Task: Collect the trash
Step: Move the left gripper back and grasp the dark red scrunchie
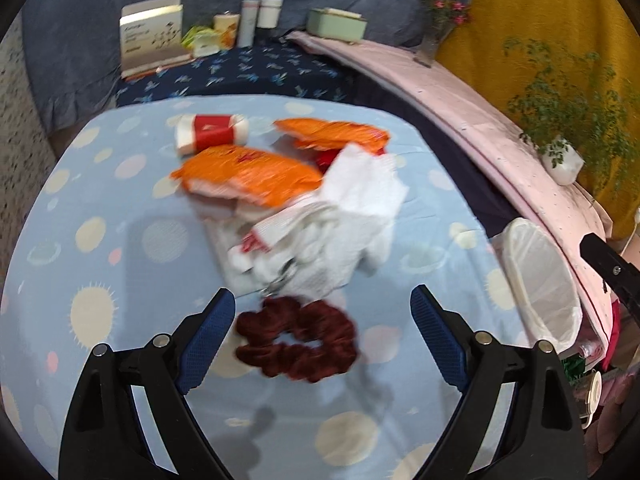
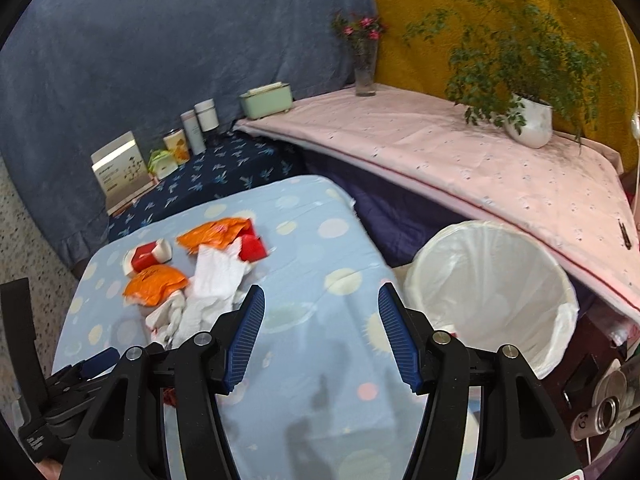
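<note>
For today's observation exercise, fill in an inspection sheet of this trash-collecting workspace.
Surface: blue dotted tablecloth.
Job's things: orange wrappers, white tissues, red-banded roll; lined bin beside the table.
Clutter: dark red scrunchie.
Grippers: left claw open above the scrunchie, empty; right claw open, empty.
Cables: thin white cord at the right edge.
Surroundings: potted plant, flower vase, green box.

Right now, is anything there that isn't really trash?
Yes. A dark red scrunchie lies on the spotted cloth beside the crumpled tissues and orange wrappers. It looks like a hair tie, not rubbish.
</note>
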`<move>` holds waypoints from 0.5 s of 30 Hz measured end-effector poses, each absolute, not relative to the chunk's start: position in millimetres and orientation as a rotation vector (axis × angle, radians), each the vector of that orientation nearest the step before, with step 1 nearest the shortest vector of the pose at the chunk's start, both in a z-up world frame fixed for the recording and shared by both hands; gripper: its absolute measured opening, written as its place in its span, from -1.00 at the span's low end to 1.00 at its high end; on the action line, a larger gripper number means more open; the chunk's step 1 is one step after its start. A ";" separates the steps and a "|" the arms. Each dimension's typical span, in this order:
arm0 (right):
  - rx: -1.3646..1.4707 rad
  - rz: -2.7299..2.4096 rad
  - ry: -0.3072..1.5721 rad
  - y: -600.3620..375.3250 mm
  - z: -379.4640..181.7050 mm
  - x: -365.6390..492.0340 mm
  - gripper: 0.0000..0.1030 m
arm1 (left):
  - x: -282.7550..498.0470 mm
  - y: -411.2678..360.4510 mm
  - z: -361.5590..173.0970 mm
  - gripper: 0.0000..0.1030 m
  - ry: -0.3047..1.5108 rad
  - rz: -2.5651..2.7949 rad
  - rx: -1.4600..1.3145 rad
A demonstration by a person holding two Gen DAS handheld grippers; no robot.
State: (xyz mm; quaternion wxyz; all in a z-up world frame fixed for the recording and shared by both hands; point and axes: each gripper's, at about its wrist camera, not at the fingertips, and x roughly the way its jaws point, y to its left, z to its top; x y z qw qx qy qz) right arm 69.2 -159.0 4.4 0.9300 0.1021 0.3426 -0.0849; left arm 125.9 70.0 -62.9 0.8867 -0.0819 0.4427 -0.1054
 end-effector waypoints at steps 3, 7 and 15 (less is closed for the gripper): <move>0.199 -0.157 0.725 -145.7 -5.0 72.2 0.12 | 126.5 82.9 -77.0 0.61 0.955 -0.214 -0.189; 0.192 -0.137 0.759 -128.6 -18.9 76.7 0.12 | 127.3 92.4 -98.7 0.40 1.009 -0.225 -0.198; 0.158 -0.115 0.806 -106.6 -36.6 83.7 0.12 | 131.2 100.6 -123.5 -0.15 1.061 -0.257 -0.242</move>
